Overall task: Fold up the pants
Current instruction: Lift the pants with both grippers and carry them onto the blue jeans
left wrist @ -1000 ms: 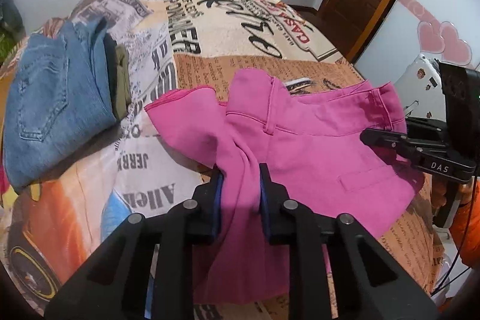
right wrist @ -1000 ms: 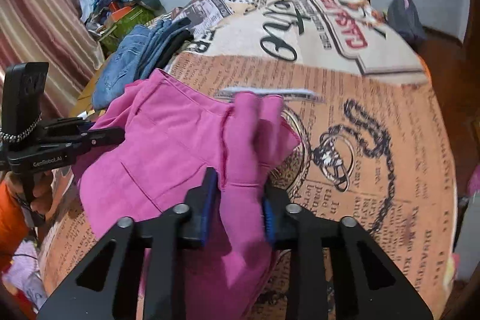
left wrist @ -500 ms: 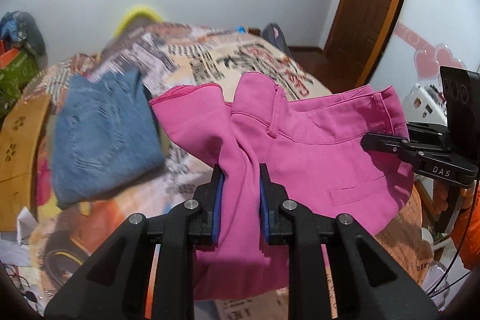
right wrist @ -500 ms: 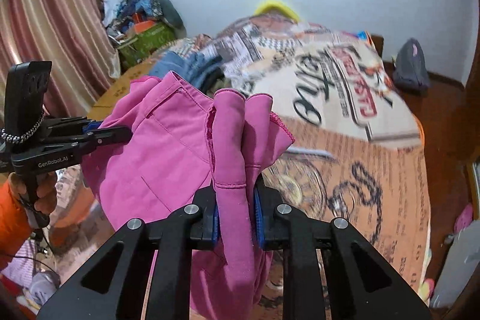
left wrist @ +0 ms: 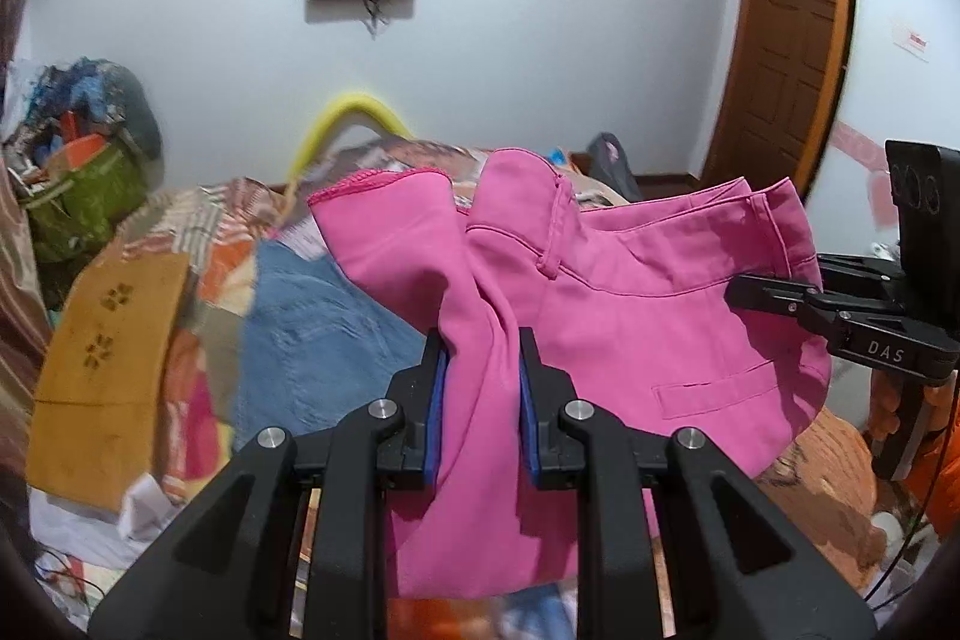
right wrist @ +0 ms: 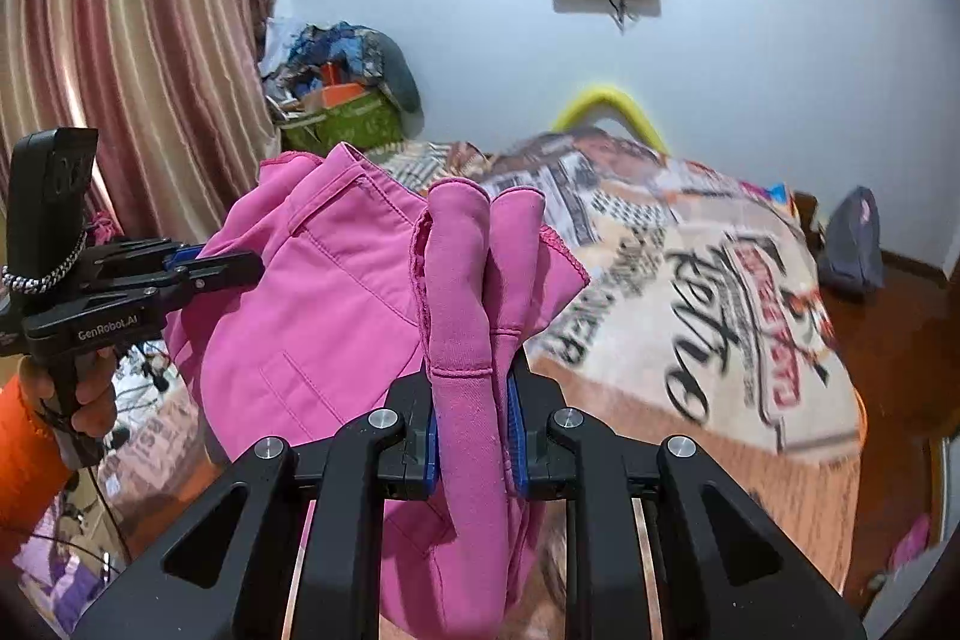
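Observation:
The pink pants (left wrist: pixel 630 316) hang in the air above the bed, waistband up, stretched between both grippers. My left gripper (left wrist: pixel 479 370) is shut on a bunched fold of the pink cloth at one end. My right gripper (right wrist: pixel 471 400) is shut on the other bunched end of the pants (right wrist: pixel 336 316). Each gripper shows in the other's view: the right one (left wrist: pixel 774 295) at the far right edge of the pants, the left one (right wrist: pixel 240 265) at the left. The lower part of the pants is hidden behind the fingers.
The bed with a printed newspaper-style cover (right wrist: pixel 690 316) lies below. Folded blue jeans (left wrist: pixel 312 334) lie on it to the left. A pile of clutter with a green bag (right wrist: pixel 342 118) stands by the curtain (right wrist: pixel 120 58). A wooden door (left wrist: pixel 786 40) is at right.
Both grippers have lifted the pink pants off the bed and tilted up, so the wall and screen now show. Their grip on the cloth is unchanged.

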Tool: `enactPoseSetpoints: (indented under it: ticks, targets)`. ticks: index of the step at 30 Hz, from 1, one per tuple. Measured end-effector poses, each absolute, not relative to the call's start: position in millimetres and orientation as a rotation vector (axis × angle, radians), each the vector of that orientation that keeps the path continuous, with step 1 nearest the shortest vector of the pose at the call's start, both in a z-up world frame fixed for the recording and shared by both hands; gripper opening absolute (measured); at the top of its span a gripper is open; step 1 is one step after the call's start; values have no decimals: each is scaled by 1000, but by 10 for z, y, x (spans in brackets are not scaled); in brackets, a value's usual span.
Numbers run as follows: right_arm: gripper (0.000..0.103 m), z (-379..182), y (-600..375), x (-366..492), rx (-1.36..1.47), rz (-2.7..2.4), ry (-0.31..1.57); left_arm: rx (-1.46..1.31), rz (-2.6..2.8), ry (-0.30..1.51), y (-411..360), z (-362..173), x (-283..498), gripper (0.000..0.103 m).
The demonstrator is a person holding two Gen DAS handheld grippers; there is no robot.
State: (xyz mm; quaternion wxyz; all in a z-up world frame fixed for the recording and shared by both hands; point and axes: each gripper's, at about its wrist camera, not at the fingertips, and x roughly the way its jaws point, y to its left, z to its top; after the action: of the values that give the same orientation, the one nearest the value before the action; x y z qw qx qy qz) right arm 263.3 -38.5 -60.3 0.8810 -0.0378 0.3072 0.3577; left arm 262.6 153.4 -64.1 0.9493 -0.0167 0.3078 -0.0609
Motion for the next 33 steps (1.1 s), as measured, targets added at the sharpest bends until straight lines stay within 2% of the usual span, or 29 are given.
enactPoseSetpoints:
  ticks: [12, 29, 33]
  targets:
    - [16, -607, 468, 3255, -115, 806, 591, -81, -7, 616, 2380, -873, 3208, 21]
    - [16, -1487, 1415, 3995, -170, 854, 728, -143, 84, 801, 3196, -2039, 3917, 21]
    - [17, -1666, 1487, 4076, -181, 844, 777, -172, 89, 832, 3258, -2244, 3938, 25]
